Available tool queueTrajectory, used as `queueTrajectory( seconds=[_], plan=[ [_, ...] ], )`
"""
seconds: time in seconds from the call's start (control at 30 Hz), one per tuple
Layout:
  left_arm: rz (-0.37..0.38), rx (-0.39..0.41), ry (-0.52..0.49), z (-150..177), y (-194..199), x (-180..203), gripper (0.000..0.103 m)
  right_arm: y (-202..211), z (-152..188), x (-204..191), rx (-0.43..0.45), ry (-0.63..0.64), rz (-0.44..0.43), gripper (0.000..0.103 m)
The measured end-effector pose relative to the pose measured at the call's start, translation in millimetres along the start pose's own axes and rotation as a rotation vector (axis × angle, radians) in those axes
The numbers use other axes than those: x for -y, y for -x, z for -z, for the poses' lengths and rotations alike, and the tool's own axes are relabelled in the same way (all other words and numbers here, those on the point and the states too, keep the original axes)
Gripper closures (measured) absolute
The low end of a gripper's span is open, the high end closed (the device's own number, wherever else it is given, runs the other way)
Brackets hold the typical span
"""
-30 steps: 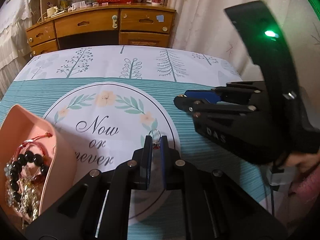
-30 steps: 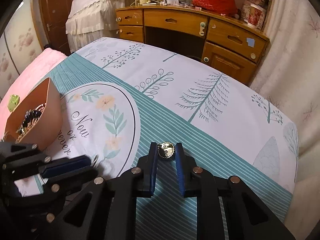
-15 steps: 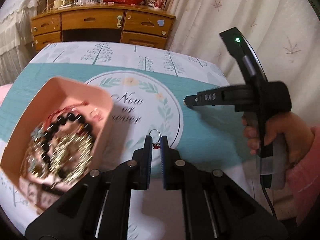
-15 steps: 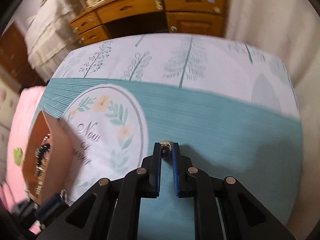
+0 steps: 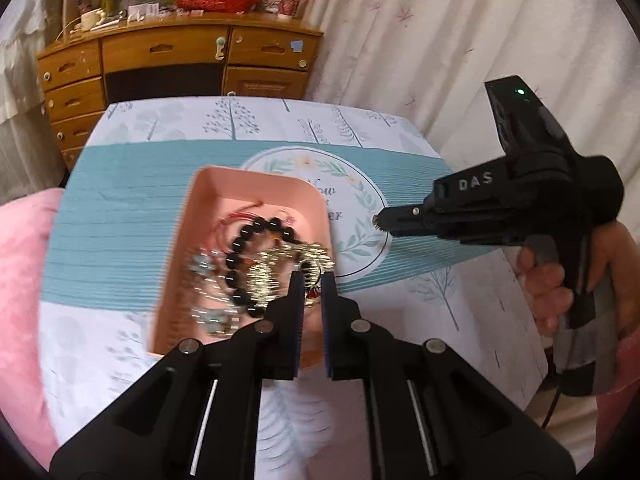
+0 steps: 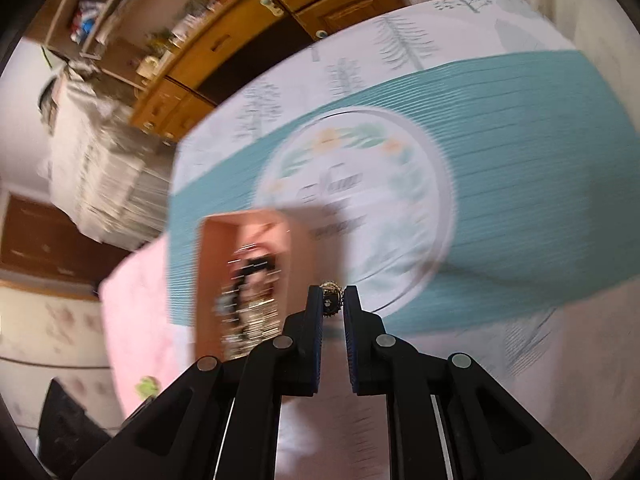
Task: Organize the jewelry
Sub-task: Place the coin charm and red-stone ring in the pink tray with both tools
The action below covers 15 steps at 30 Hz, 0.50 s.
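Nearest, the left claw (image 5: 311, 286) pinches a ringed red charm (image 5: 312, 294) over the 5 o'clock corner of the pink tray (image 5: 256, 184). Farther, at 3 o'clock, the right claw (image 6: 331, 300) grips a gold brooch (image 6: 331, 298). This looks like the delivery step; next, each claw should spread above the tray on the worktop (image 5: 120, 216).

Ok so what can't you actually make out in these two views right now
- Pink tray contents: motion-blurred in both views; only the black bead bracelet reads.
- Ring with red charm in the left tool: its fingers cover most of it.
- Gold piece in the right tool: too small to identify.
- Tablecloth lettering: partly hidden behind the tray.
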<state>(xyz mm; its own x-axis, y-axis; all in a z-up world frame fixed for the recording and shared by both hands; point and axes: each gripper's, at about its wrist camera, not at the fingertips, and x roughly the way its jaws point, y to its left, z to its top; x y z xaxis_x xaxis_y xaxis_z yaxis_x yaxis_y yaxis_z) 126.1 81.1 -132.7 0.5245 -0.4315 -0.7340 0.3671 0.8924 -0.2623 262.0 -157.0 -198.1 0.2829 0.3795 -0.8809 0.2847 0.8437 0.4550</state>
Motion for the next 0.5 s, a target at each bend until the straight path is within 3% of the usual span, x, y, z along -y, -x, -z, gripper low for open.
queueTrajectory(
  seconds=[0.2, 0.33, 0.37, 0.43, 0.5],
  plan=[
    [0.090, -0.012, 0.027, -13.7, 25.5, -33.4, 0.097, 10.3, 35.9, -41.5, 0.011, -0.059, -0.046, 0.093],
    [0.088, -0.007, 0.025, -25.8, 34.4, -51.7, 0.097, 23.0, 57.1, -60.3, 0.056, -0.078, -0.111, 0.091],
    [0.088, -0.018, 0.024, -28.6, 33.8, -53.8, 0.097, 24.0, 58.7, -60.3, 0.063, -0.089, -0.132, 0.088],
    [0.066, -0.061, 0.040, -34.1, 35.7, -58.2, 0.097, 23.7, 65.1, -60.3, 0.066, -0.128, -0.193, 0.053],
    [0.023, -0.082, 0.035, -36.4, 41.3, -56.1, 0.096, 29.9, 69.1, -60.8, 0.085, -0.126, -0.202, 0.051]
  ],
)
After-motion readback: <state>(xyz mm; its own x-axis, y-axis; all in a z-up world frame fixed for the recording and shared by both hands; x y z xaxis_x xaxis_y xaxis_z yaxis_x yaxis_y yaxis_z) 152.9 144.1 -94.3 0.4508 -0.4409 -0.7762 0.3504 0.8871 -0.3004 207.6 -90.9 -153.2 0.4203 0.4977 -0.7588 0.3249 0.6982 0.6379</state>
